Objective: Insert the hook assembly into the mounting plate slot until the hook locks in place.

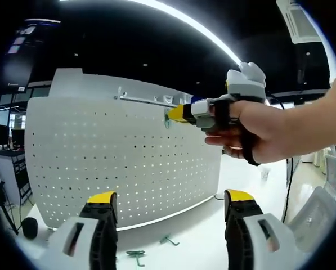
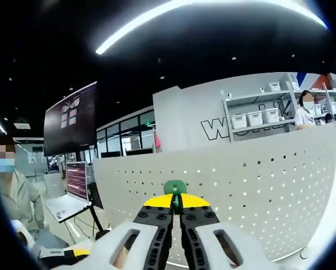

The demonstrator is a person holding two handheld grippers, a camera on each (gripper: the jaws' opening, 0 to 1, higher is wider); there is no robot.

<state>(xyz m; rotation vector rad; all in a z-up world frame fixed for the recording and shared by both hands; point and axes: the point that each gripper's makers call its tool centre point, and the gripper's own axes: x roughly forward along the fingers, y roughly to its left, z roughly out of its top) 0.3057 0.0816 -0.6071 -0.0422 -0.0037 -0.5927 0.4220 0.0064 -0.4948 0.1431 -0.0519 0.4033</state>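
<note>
In the right gripper view the right gripper (image 2: 176, 203) has its yellow-tipped jaws pressed together on a green hook (image 2: 175, 187), which pokes out just above the tips and sits against the white pegboard (image 2: 258, 185) near its top edge. The left gripper view shows the same thing from the side — a hand (image 1: 263, 132) holds the right gripper (image 1: 176, 114), its yellow tip touching the pegboard (image 1: 100, 163) high up, just under a metal rail (image 1: 145, 100), with a bit of the green hook (image 1: 167, 119) at the tip. The left gripper (image 1: 166, 203) hangs low in front of the board — jaws wide apart, nothing between them. On the white table (image 1: 207, 230) near the foot of the board lie two spare green hooks (image 1: 169, 241), one of them (image 1: 135, 256) closer to the left jaw.
</note>
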